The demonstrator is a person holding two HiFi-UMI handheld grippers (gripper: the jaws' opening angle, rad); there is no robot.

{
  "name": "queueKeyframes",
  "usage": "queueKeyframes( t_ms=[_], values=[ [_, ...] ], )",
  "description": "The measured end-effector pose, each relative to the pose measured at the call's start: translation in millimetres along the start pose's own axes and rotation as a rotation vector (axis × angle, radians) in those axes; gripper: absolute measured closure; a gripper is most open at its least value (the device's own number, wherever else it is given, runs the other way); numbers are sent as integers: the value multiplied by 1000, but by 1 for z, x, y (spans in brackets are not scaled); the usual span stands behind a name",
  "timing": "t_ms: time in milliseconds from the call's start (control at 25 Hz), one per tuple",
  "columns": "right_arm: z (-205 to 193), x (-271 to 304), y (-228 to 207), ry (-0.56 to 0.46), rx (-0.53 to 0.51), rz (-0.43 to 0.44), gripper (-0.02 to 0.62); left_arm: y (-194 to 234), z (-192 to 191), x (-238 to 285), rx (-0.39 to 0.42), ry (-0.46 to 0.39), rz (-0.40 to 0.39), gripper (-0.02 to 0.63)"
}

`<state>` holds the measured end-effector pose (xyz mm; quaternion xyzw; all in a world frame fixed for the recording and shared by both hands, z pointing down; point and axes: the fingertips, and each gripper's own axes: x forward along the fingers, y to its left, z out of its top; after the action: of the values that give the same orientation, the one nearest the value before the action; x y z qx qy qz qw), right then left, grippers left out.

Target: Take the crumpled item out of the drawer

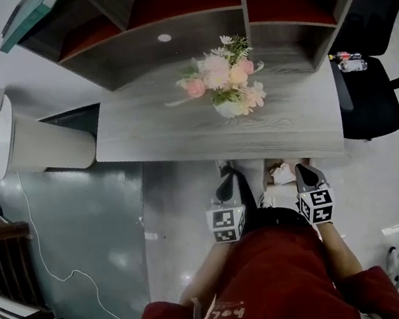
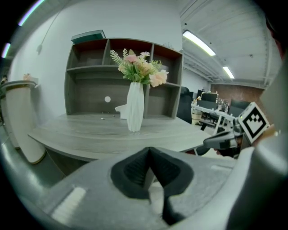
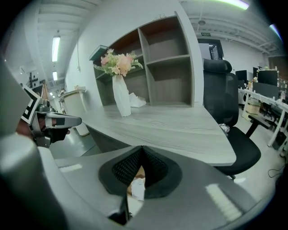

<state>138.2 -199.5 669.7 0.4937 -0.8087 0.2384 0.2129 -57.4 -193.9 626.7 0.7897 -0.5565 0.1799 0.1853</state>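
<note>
In the head view a white crumpled item [image 1: 283, 173] lies in an open drawer [image 1: 269, 169] under the desk's front edge. My left gripper [image 1: 227, 181] hangs just left of the drawer, and my right gripper [image 1: 305, 169] is over its right side, next to the item. Both point forward and down. In the left gripper view the left gripper [image 2: 150, 151] has its pads together with nothing held. In the right gripper view the right gripper [image 3: 142, 149] is shut and empty; the crumpled item [image 3: 137, 187] shows below, through the slit behind the tips.
A white vase of flowers [image 1: 227, 89] stands on the grey desk [image 1: 157, 128], with a shelf unit [image 1: 166, 44] behind it. A black office chair [image 1: 370, 101] sits at the desk's right end, a white bin [image 1: 32, 144] at its left. A cable [image 1: 59, 271] trails over the floor.
</note>
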Motion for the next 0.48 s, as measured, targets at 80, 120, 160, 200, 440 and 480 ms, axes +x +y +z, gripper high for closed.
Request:
queueKeyframes(
  t_ms=[80, 120, 160, 200, 440, 480],
  values=[
    [-15, 9, -1, 44, -4, 0, 597, 1, -9, 4, -2, 15, -10, 607],
    [-23, 14, -1, 69, -2, 2, 597, 1, -13, 6, -2, 24, -15, 607],
    [-32, 20, -2, 96, 3, 3, 597, 2, -18, 8, -2, 34, -21, 607],
    [-41, 25, -3, 124, 9, 4, 595, 2, -22, 10, -1, 44, -26, 607],
    [-78, 54, 1, 258, 28, 43, 525, 2, -40, 26, 2, 88, -56, 607],
    [-81, 58, 1, 275, 25, 46, 517, 2, -41, 28, 2, 96, -59, 607]
  ],
)
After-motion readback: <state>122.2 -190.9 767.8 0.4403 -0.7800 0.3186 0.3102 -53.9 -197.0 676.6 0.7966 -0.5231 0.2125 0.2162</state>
